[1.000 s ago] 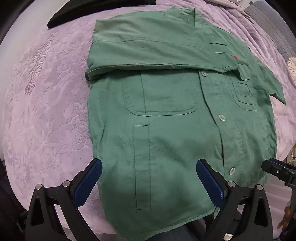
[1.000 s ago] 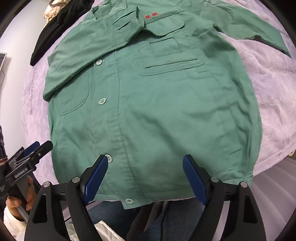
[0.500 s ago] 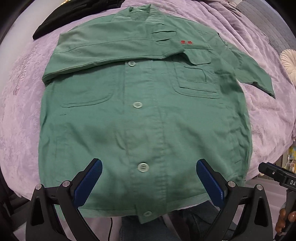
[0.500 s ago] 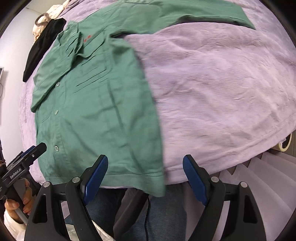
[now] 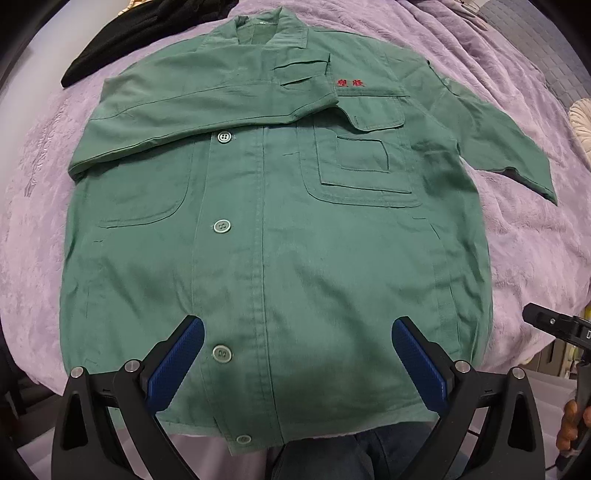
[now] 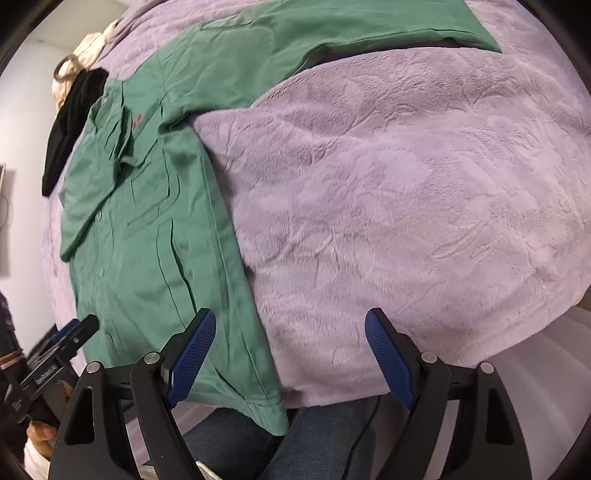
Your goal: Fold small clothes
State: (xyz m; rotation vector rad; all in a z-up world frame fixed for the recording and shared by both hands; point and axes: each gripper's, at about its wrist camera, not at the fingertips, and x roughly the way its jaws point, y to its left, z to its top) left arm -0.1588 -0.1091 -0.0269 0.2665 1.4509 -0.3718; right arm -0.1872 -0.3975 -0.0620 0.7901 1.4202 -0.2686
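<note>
Left wrist view: the left hand-held gripper (image 5: pixel 297 360) hangs above the hem of the green jacket (image 5: pixel 280 229), its jaws spread wide with nothing between the pads. The right hand-held gripper (image 6: pixel 290 354) is likewise spread wide and holds nothing; it hovers over the jacket's side edge and the bare purple bedspread (image 6: pixel 406 206) beside it.

The jacket lies flat, front up and buttoned, on the bed. Its long axis runs from the hem at the near bed edge away to the collar (image 5: pixel 258 33). One sleeve is folded across the chest; the other sleeve (image 6: pixel 369 26) lies stretched out sideways over the bedspread, well ahead of the right hand-held gripper.

Judgement: the outstretched sleeve is the next part to fold in, and the right hand-held gripper is the nearer one to it.

A black garment (image 5: pixel 133 40) lies beyond the collar, clear of the jacket's body. Nothing stands between the right hand-held gripper and the sleeve.
</note>
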